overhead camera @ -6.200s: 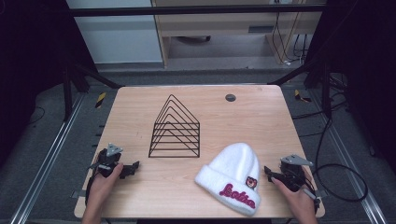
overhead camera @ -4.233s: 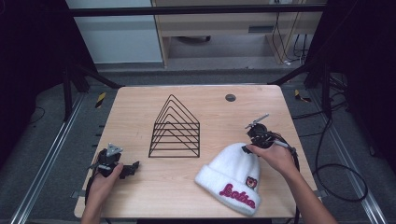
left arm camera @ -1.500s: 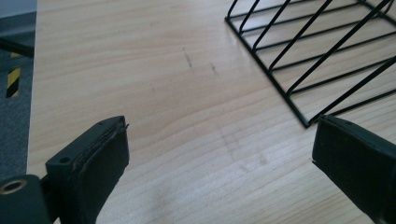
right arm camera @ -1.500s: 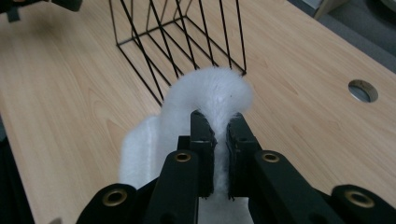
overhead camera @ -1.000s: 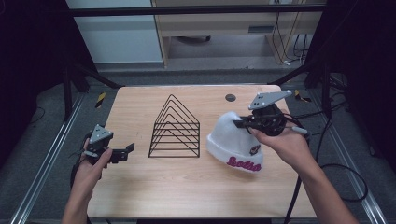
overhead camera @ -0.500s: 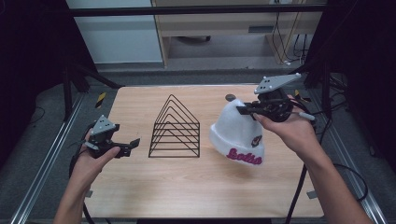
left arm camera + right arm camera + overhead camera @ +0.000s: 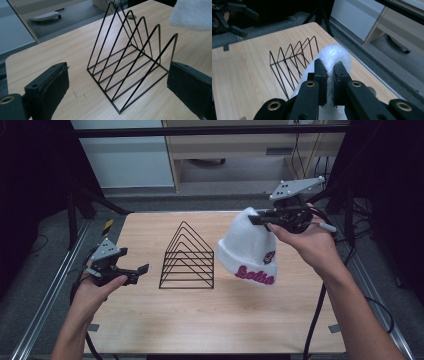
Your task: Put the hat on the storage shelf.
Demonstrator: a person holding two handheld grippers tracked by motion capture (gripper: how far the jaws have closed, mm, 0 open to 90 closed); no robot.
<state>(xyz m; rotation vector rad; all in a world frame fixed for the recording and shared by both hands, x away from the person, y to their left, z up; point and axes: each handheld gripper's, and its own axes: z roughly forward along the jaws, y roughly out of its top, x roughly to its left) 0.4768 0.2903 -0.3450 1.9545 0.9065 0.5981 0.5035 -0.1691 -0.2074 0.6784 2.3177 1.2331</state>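
Note:
A white knit beanie (image 7: 249, 251) with pink lettering and a small red patch hangs in the air above the right half of the table. My right gripper (image 7: 256, 217) is shut on its crown and holds it up; in the right gripper view the jaws pinch the white fabric (image 7: 334, 56) between them. A black wire rack (image 7: 188, 257) of triangular dividers stands at the middle of the table, left of the hat. My left gripper (image 7: 142, 273) is held open above the table's left side and points at the rack (image 7: 130, 60), with nothing between its jaws.
The light wooden table (image 7: 165, 320) has a small round dark hole (image 7: 131, 17) near its far edge. Metal frame rails run along both sides. Cabinets and cables stand behind the table.
My right gripper has lifted the beanie higher off the table. My left gripper has risen a little and stays open.

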